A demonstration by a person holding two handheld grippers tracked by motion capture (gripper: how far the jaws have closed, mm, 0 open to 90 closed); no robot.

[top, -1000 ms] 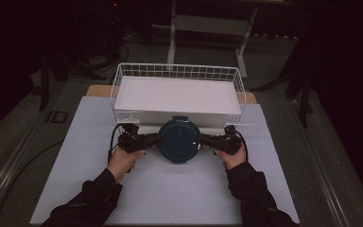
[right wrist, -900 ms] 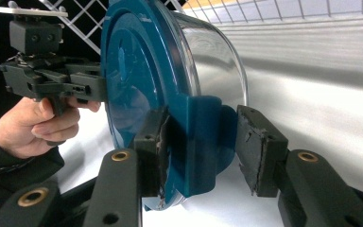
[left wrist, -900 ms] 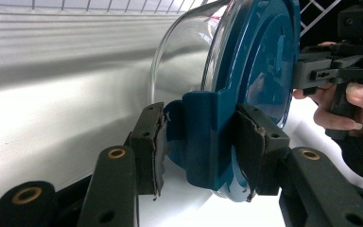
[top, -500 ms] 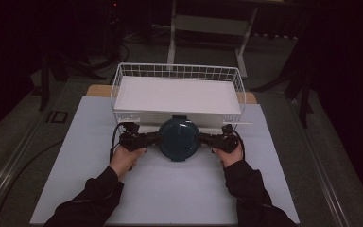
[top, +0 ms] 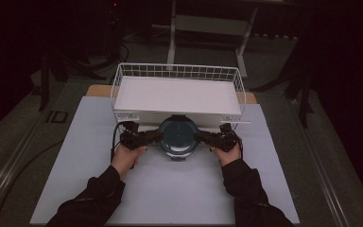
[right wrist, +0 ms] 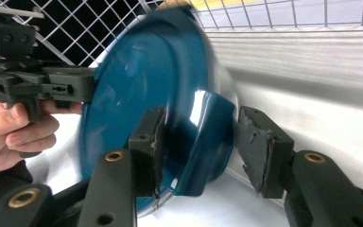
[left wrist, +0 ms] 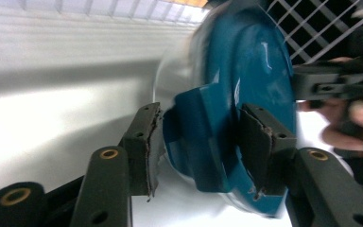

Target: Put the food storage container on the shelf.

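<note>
- High view: the teal dish point(top: 178, 136) sits between both grippers, at the near wall of the white wire basket point(top: 123, 75) on the table point(top: 170, 189).
- Left gripper view: the left gripper point(left wrist: 201, 142) is clamped on the dish's side handle.
- Right gripper view: the right gripper point(right wrist: 203, 146) straddles the opposite handle, its right pad standing off it, so I cannot tell if it grips.

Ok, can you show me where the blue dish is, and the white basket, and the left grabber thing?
blue dish point(top: 178, 136): high view, its round middle.
white basket point(top: 178, 71): high view, its far wire wall.
left gripper point(left wrist: 198, 142): left gripper view, midway between its fingertips.
</note>
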